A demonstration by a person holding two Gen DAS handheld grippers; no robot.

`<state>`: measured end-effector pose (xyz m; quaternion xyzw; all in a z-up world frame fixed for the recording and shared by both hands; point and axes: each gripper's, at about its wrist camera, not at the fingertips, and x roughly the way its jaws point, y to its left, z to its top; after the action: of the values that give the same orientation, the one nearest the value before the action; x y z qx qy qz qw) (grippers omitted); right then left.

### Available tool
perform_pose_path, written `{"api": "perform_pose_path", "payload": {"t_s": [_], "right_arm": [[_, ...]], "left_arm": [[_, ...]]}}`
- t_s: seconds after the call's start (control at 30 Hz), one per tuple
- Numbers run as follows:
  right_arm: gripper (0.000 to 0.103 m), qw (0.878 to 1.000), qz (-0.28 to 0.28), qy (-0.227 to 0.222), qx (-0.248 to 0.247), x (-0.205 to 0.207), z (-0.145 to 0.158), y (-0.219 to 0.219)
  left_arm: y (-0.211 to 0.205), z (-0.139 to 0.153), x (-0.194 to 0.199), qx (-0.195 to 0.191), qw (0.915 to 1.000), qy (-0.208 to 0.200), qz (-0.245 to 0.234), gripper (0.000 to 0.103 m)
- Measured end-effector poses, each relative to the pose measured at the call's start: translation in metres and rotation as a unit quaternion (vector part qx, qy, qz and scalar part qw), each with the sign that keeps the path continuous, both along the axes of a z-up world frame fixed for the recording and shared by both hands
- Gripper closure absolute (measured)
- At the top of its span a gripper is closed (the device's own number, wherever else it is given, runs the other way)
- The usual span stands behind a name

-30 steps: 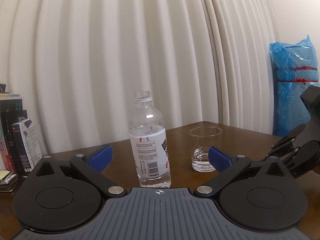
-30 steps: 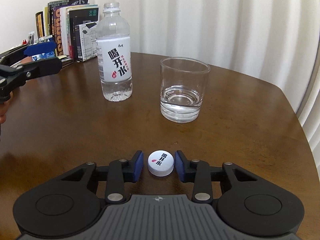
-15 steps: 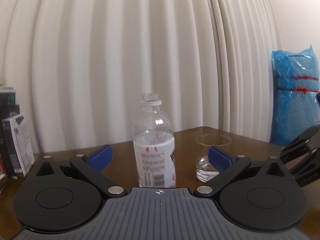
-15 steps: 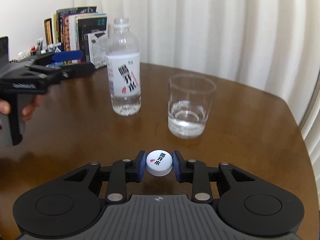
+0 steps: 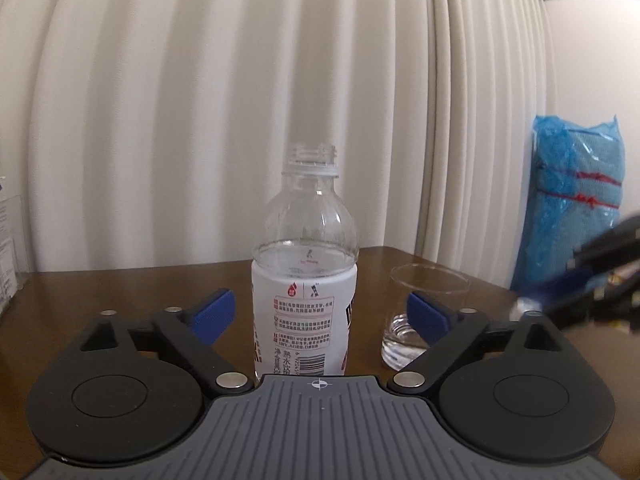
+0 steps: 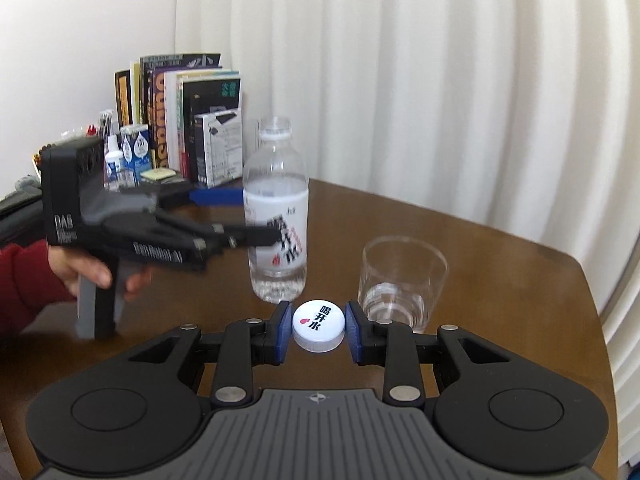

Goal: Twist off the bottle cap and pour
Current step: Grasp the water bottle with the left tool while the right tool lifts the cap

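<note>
Only the right wrist view shows the white cap point(image 6: 318, 325) pinched top-up in the right gripper point(image 6: 318, 332); the left gripper point(image 5: 320, 316) gapes around the upright uncapped water bottle point(image 5: 304, 280) mid-table point(image 6: 500, 280), mouth upward; glass point(image 6: 402, 284) beside it.

Bottle point(image 5: 305, 280): clear plastic, white label w/ black characters, small red drop mark, black barcode. Cap point(image 6: 319, 323): white, black characters + red drop on top. Glass point(image 6: 401, 280): clear, colourless. Table point(image 6: 500, 288): dark brown wood, glossy. Right gripper point(image 6: 319, 334): black arms, blue pads, grey ribbed body, silver pivots. Left gripper point(image 5: 320, 314): same black/blue/grey. Curtain point(image 5: 240, 100): cream, vertical pleats. Bag point(image 5: 578, 184): blue plastic w/ red stripes. Sleeve point(image 6: 24, 276): red. Books point(image 6: 176, 108): mixed spines, mostly black, white, yellow, green.
</note>
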<state>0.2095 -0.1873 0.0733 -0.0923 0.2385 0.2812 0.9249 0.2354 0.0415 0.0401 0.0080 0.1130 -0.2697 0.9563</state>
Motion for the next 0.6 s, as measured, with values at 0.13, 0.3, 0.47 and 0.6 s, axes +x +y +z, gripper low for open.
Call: {"api": "perform_pose_path", "payload": {"t_s": [0.13,0.3,0.47,0.6], "right_arm": [[0.071,1.0,0.008,-0.015,0.007,0.01,0.014,0.005],[0.071,0.999,0.03,-0.032,0.005,0.024,0.033,0.017],[0.071,0.997,0.056,-0.052,0.001,0.04,0.053,0.037],[0.071,0.996,0.068,-0.062,-0.001,0.051,0.064,0.049]], "left_arm": [[-0.001,-0.001,0.006,-0.007,1.0,0.006,0.002,0.022],[0.0,0.0,0.011,-0.009,0.9998,0.017,0.001,0.024],[-0.001,-0.002,0.014,-0.005,0.9996,0.029,0.001,0.032],[0.001,-0.003,0.017,0.002,0.9994,0.033,0.006,0.044]]}}
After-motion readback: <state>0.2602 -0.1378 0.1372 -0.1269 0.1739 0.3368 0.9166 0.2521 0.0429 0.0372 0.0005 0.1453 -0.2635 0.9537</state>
